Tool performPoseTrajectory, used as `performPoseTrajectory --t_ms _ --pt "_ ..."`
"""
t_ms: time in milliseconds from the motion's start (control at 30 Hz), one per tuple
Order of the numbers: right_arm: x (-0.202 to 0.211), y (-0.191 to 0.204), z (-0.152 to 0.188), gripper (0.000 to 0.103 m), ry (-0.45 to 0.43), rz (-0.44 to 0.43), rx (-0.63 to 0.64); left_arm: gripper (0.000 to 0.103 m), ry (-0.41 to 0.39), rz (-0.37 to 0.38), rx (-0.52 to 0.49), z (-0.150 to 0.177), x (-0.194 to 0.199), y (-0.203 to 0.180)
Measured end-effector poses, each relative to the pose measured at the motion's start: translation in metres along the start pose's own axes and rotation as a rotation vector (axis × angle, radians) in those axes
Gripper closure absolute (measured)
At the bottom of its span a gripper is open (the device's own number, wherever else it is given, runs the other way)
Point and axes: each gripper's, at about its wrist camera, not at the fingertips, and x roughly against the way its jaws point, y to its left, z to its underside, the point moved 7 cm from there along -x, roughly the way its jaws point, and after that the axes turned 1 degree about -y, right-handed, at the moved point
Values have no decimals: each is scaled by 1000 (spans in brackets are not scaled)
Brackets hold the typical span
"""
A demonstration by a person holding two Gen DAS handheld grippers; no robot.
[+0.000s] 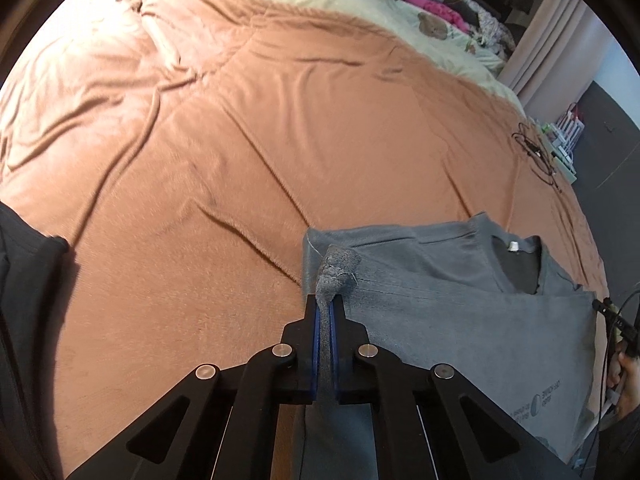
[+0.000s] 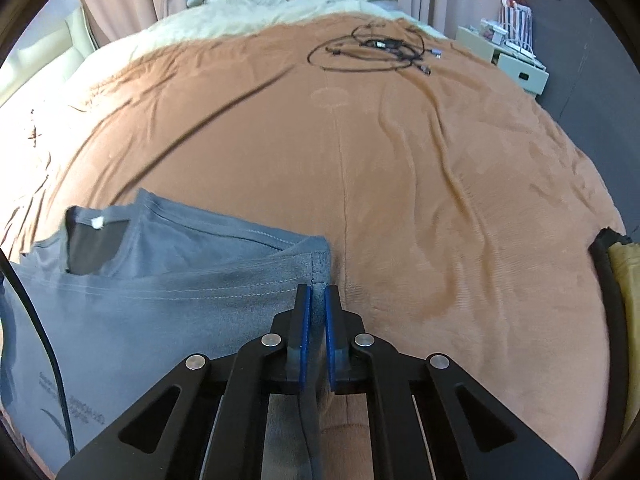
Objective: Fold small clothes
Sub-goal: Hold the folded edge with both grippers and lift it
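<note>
A small grey T-shirt (image 1: 460, 320) lies on the brown bedspread (image 1: 240, 140), its hem folded up toward the dark neck opening (image 1: 520, 268) with a white label. My left gripper (image 1: 328, 304) is shut on the shirt's left corner, and a bunched wad of grey cloth sticks out past the fingertips. In the right wrist view the same T-shirt (image 2: 140, 300) spreads to the left, and my right gripper (image 2: 318, 294) is shut on its right corner, cloth pinched between the blue pads (image 2: 305, 320). Both corners are lifted slightly off the bedspread (image 2: 400, 180).
Black cables (image 2: 376, 50) lie coiled far across the bed. A cream blanket (image 2: 240, 12) with soft toys and pink clothes lies beyond. A white drawer unit (image 2: 516, 64) stands at the right. A dark garment (image 1: 24, 300) lies at the left. A hand (image 1: 628, 380) shows at the right edge.
</note>
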Motion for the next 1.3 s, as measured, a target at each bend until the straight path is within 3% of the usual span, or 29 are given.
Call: performPoseTrajectory --t_ms 300,533,867,1200,1300 --pt "50 -2 -13 101 -104 -53 -48 99 -102 -1 8 -27 43 -8" --pt "63 -2 -38 101 -153 -38 -48 99 -149 -14 25 -62 47 -15" --pt "14 -4 -61 101 -109 2 -59 99 -117 -73 6 -94 -2 -20" --pt "-60 -7 -70 100 -7 24 -68 99 -11 -143 30 -82 -71 -2" --pt "-74 -9 -69 98 42 38 -99 92 28 -172 29 -76 -82 0"
